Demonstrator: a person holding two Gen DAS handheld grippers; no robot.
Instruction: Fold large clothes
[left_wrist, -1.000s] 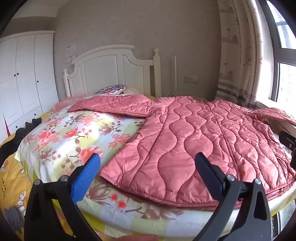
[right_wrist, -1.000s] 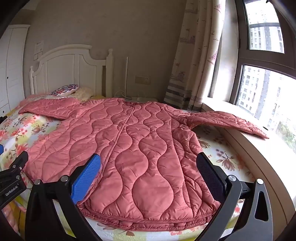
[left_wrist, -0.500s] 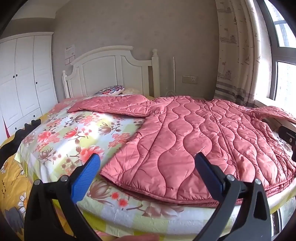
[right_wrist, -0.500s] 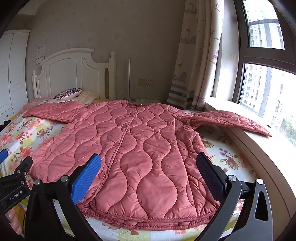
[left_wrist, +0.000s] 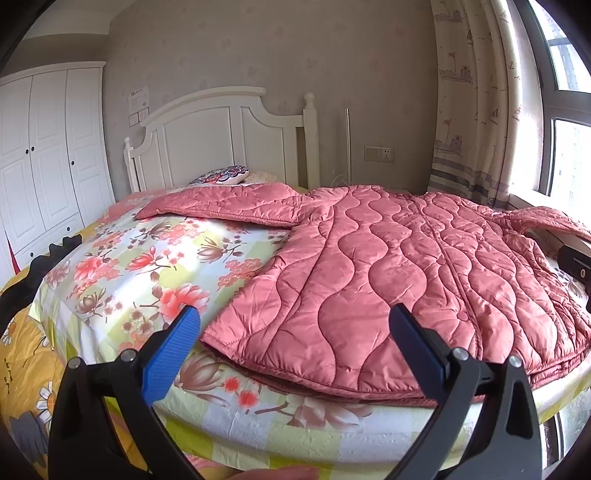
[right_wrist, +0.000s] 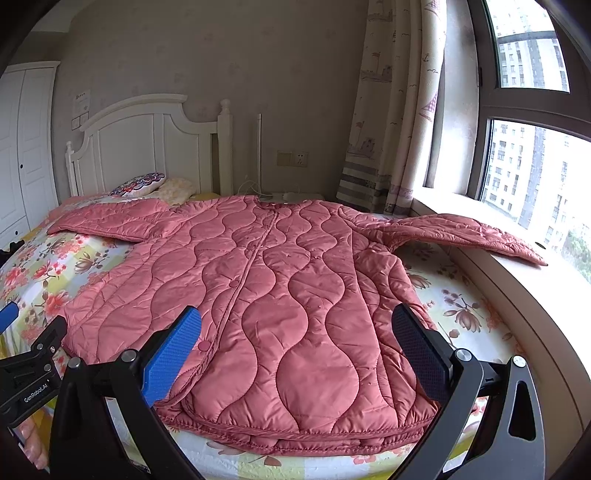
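While both grippers hang short of the hem, nothing is gripped yet — left gripper (left_wrist: 295, 339) has its jaws spread wide and empty, right gripper (right_wrist: 297, 343) likewise spread and empty. Risks, as a judgement: the pink quilted coat (right_wrist: 266, 295) looks puffy and slick, so a shallow pinch at the hem could catch only the top layer and let the under layer slide, giving a crooked fold; grabbing the floral bedsheet (left_wrist: 147, 266) along with the hem at the bed edge is also likely, since the hem lies right on it. Uneven lift between the two sides would skew the front closure line.

Position: in the left wrist view the coat's hem corner sits just ahead at 12 o'clock, body spreading off toward 1–2 o'clock. In the right wrist view the hem lies directly ahead at 12. Further out, one sleeve (right_wrist: 107, 221) runs toward 10 o'clock near the pillow (right_wrist: 138, 184), the other sleeve (right_wrist: 469, 232) reaches to 2 o'clock onto the window sill (right_wrist: 517, 291). Headboard (right_wrist: 147, 140) at the far end.
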